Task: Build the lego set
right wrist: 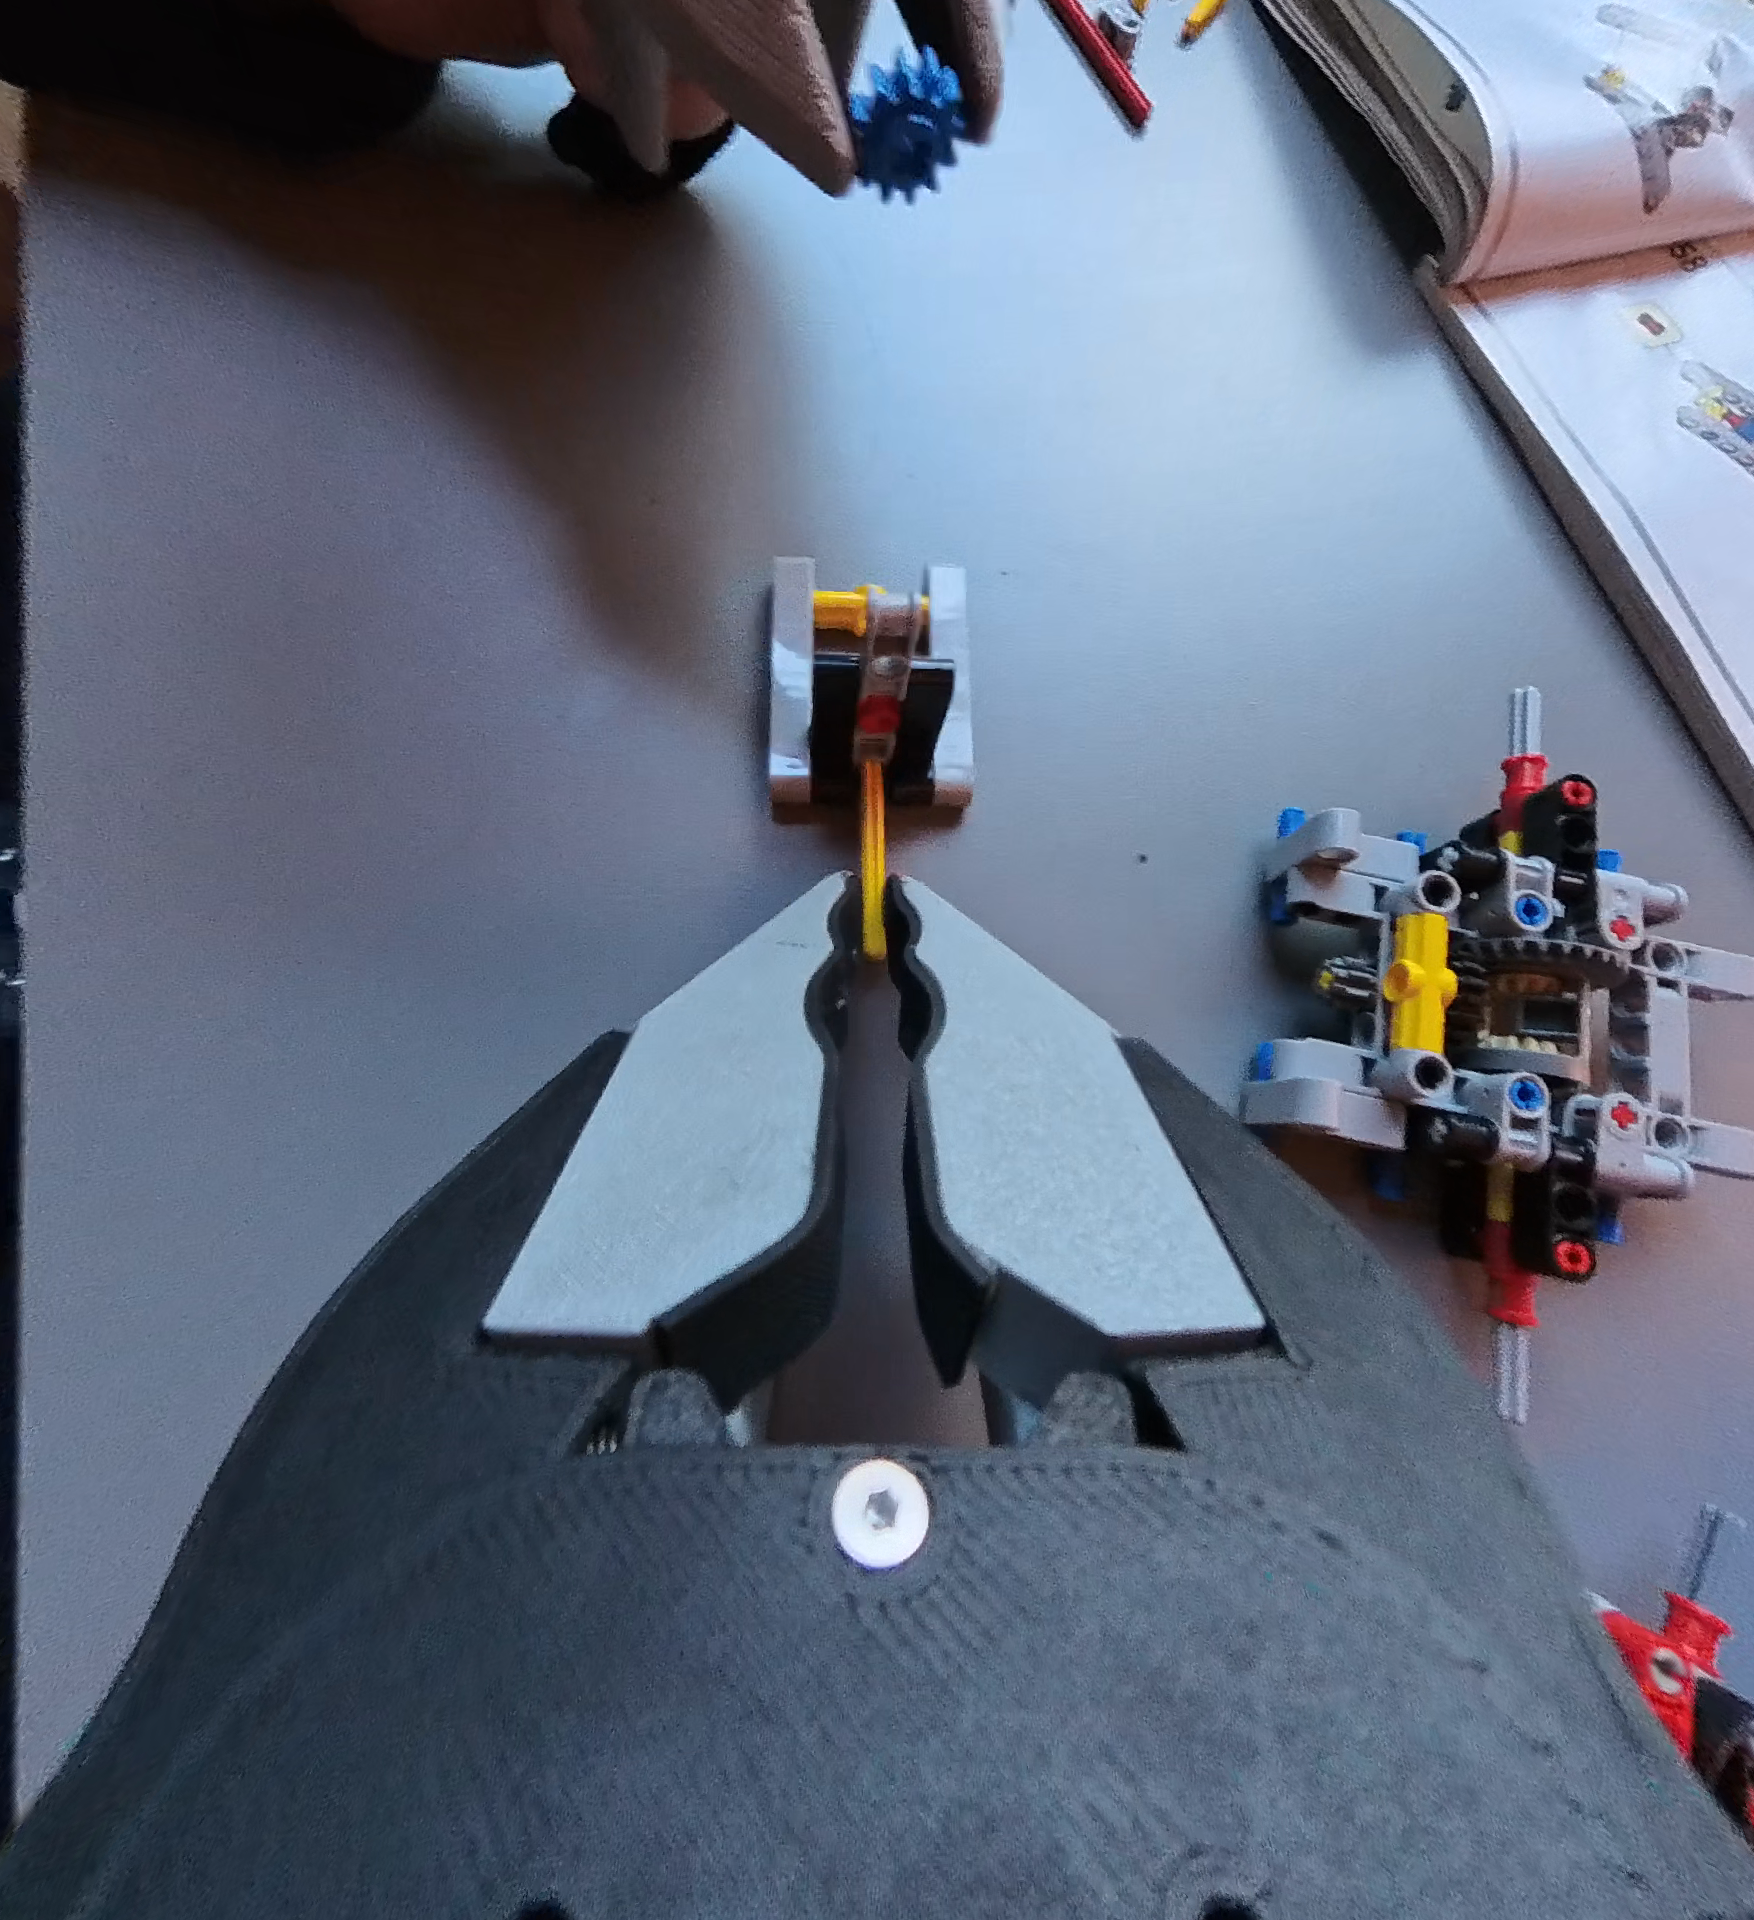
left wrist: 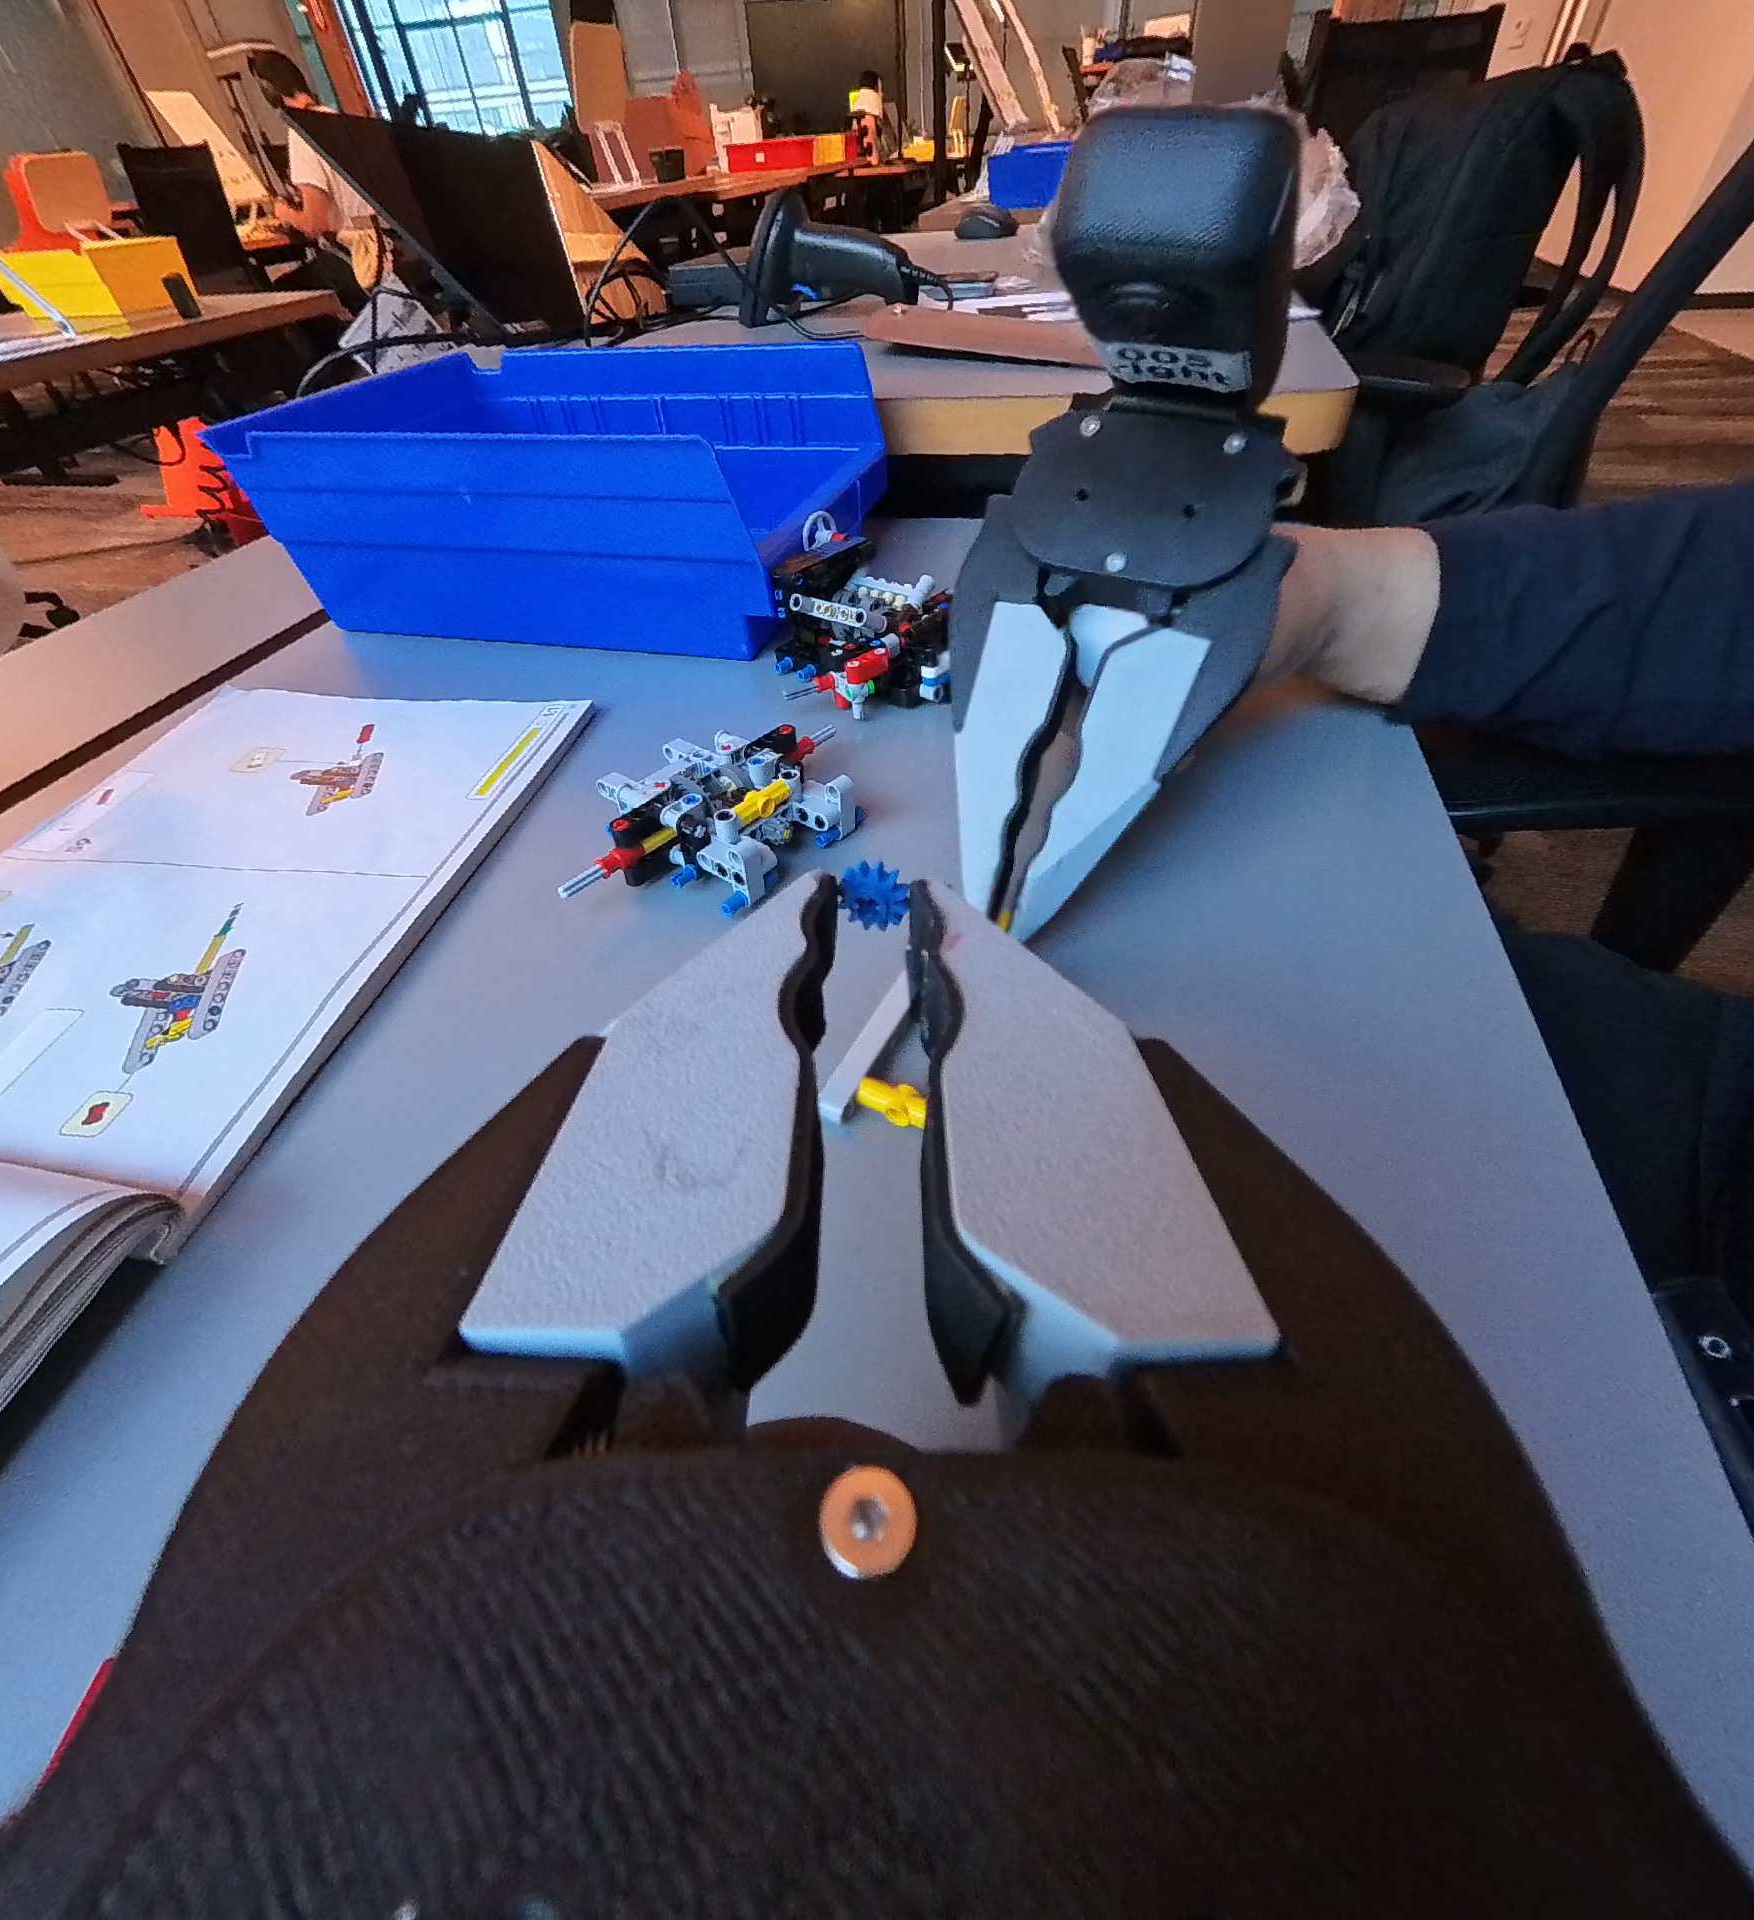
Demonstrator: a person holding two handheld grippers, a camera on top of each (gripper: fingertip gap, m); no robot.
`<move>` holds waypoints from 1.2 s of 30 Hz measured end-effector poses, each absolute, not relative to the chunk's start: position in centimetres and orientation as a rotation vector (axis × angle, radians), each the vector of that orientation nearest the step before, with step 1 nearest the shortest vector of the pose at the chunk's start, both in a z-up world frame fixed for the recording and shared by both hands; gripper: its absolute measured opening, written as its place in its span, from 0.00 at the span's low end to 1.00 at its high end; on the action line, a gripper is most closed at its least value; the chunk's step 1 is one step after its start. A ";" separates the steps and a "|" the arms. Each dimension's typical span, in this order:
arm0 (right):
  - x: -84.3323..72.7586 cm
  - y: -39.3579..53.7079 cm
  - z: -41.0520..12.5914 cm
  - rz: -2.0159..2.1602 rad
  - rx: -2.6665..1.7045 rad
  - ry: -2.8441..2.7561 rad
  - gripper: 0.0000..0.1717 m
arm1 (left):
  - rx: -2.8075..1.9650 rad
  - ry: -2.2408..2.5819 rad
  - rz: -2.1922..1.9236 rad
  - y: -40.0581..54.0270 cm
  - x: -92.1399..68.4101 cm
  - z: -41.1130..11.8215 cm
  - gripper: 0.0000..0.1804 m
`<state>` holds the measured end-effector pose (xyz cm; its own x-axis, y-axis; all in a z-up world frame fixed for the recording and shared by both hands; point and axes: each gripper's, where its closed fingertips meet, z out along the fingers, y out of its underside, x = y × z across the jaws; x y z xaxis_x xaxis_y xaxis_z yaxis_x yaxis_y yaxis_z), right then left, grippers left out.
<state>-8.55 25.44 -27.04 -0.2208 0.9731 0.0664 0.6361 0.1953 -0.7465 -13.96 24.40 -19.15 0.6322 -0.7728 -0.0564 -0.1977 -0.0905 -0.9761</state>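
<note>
Left gripper (left wrist: 875, 896) pinching blue gear (left wrist: 870, 891), small assembly (left wrist: 878, 1086) half hidden behind fingers

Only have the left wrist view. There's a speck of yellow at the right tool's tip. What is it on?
Observer: The right tool is pinched shut on a thin yellow rod.
Operator: Is the rod loose or attached?
Observer: Attached. Its far end goes into a small grey-and-black assembly, next to a red bush.
Operator: Anything hidden near the booklet?
Observer: A dark red rod lies on the table by the booklet.
</note>
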 end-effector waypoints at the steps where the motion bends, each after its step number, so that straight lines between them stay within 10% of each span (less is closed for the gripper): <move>1: -8.5 25.2 -26.9 0.830 -1.484 -1.939 0.01 | -1.627 0.816 -0.585 24.4 -14.0 -19.1 0.06; 36: -8.4 26.8 -24.8 0.955 -1.489 -1.757 0.16 | -1.638 0.841 -0.604 24.2 -13.7 -19.4 0.06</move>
